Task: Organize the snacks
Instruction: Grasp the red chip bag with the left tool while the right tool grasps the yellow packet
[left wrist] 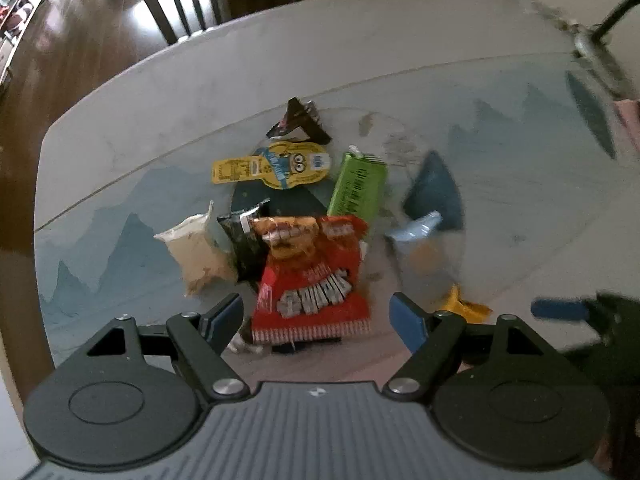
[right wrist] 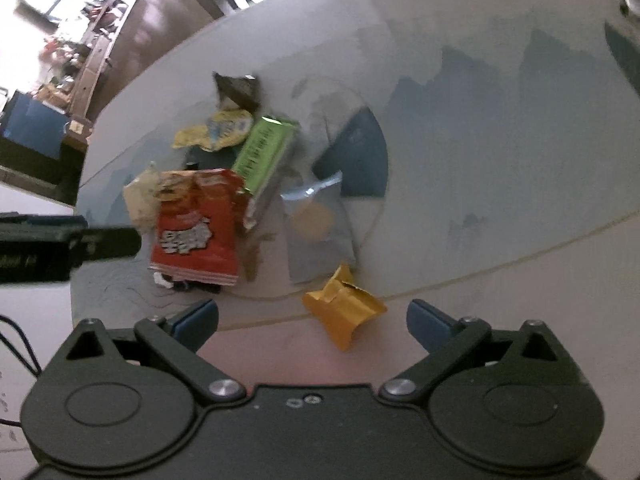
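none of the snacks looks sorted yet; all lie heaped on the table (left wrist: 160,92). left wrist view: the left gripper (left wrist: 318,314) hangs empty, jaws apart, with the red snack bag (left wrist: 312,276) just ahead between them. right wrist view: the right gripper (right wrist: 312,322), jaws apart and empty, frames the gold wrapper (right wrist: 344,312).

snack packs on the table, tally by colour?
Red: 1
Green: 1
Yellow: 1
Gold: 1
Black: 1
Dark brown: 1
Cream: 1
Pale blue: 1
Total: 8 visible
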`<state>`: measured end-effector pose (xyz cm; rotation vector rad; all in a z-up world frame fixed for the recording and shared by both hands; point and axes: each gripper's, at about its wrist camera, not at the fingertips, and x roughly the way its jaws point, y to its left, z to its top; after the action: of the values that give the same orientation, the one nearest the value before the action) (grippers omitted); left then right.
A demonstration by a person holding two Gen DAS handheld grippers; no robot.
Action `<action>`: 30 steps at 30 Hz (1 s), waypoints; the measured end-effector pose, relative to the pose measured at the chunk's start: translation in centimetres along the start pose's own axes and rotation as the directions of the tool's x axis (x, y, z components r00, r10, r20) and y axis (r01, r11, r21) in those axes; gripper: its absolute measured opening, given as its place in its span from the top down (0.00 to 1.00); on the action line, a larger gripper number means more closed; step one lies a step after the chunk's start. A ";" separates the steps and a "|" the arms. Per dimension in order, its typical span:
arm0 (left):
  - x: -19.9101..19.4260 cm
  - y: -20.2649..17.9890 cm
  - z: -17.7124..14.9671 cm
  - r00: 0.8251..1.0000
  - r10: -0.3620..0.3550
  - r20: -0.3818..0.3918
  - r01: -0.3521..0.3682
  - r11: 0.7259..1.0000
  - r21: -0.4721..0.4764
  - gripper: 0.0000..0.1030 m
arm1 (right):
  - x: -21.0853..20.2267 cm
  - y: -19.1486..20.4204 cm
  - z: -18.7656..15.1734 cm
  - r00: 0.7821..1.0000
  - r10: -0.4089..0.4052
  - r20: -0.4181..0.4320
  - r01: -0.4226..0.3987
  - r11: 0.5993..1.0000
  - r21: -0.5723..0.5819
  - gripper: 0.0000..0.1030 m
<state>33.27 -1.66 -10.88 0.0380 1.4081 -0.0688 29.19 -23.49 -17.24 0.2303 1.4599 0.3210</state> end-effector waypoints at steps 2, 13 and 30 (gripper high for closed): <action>1.5 0.1 0.9 0.999 -0.018 -0.035 0.017 0.999 -0.027 0.22 | 0.9 -0.3 0.2 1.000 0.005 -0.023 -0.005 1.000 0.019 0.04; 8.4 0.1 3.8 0.977 -0.005 -0.211 -0.014 0.996 -0.089 0.22 | 4.2 -1.1 1.0 0.992 0.016 -0.123 -0.008 0.998 0.065 0.09; 10.9 -1.0 5.0 0.964 0.032 -0.264 -0.048 0.997 -0.054 0.22 | 6.3 -0.4 1.1 0.987 -0.059 -0.149 0.059 0.998 -0.002 0.40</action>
<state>39.88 -3.29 -20.85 0.0260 1.6744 0.0127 30.86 -21.59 -23.16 0.1676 1.6113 0.2934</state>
